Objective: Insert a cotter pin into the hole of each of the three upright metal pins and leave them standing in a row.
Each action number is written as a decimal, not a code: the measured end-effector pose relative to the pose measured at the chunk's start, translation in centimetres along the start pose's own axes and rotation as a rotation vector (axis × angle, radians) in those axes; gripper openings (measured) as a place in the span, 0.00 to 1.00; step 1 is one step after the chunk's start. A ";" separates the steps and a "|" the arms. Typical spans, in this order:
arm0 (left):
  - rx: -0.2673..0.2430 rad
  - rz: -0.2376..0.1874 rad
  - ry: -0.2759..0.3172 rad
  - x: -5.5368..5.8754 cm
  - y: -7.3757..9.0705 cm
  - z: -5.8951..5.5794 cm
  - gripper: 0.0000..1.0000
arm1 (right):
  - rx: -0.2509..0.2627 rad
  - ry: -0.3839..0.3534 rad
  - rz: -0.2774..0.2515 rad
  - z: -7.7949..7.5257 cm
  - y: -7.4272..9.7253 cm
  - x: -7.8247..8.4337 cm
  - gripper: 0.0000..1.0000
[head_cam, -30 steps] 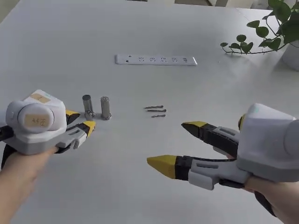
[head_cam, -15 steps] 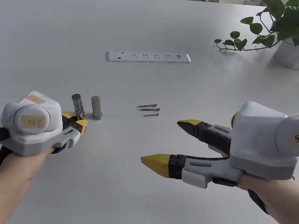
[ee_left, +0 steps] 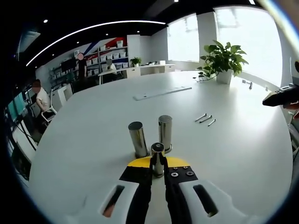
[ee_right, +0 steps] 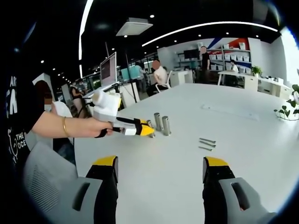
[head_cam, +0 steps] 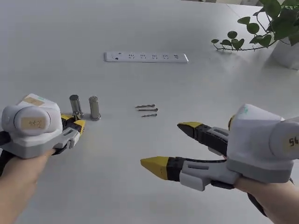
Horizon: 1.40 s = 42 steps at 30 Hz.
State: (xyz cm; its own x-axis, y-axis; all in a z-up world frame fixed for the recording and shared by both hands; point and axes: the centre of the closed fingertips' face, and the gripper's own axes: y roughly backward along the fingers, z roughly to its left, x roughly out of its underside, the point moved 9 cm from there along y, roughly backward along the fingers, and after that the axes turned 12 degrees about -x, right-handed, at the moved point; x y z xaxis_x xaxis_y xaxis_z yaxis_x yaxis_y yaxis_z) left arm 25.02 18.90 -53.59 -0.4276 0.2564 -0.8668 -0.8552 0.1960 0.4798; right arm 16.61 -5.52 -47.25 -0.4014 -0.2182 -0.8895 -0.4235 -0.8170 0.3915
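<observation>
Two upright steel pins stand side by side at the left of the white table. My left gripper is shut on a third, smaller metal pin, held upright just in front of the two standing pins. Three cotter pins lie loose on the table to the right of the pins, also seen from the left gripper. My right gripper hovers open and holds nothing, nearer to me than the cotter pins.
A white power strip lies across the table farther back. A potted plant stands at the far right corner. People sit at desks in the room beyond the table.
The head camera has shifted a little, so everything sits slightly further left. Neither gripper has visibly moved against the pins.
</observation>
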 end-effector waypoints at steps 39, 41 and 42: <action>-0.136 0.041 0.115 0.4 2.1 -5.3 0.07 | 0.026 -0.031 -0.005 0.2 1.7 0.8 0.66; -0.138 0.042 0.117 0.4 2.1 -5.6 0.07 | 0.031 -0.034 -0.007 0.2 1.9 0.9 0.66; -0.140 0.043 0.117 0.4 2.1 -5.7 0.07 | 0.033 -0.035 -0.010 0.2 1.9 0.9 0.66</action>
State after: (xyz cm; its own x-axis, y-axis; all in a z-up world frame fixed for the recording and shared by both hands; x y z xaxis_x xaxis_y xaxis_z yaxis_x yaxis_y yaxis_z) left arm 21.39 14.01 -53.67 -0.4887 0.1481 -0.8598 -0.8644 0.0514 0.5002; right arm 15.31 -7.19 -47.22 -0.4249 -0.1905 -0.8850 -0.4540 -0.8010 0.3903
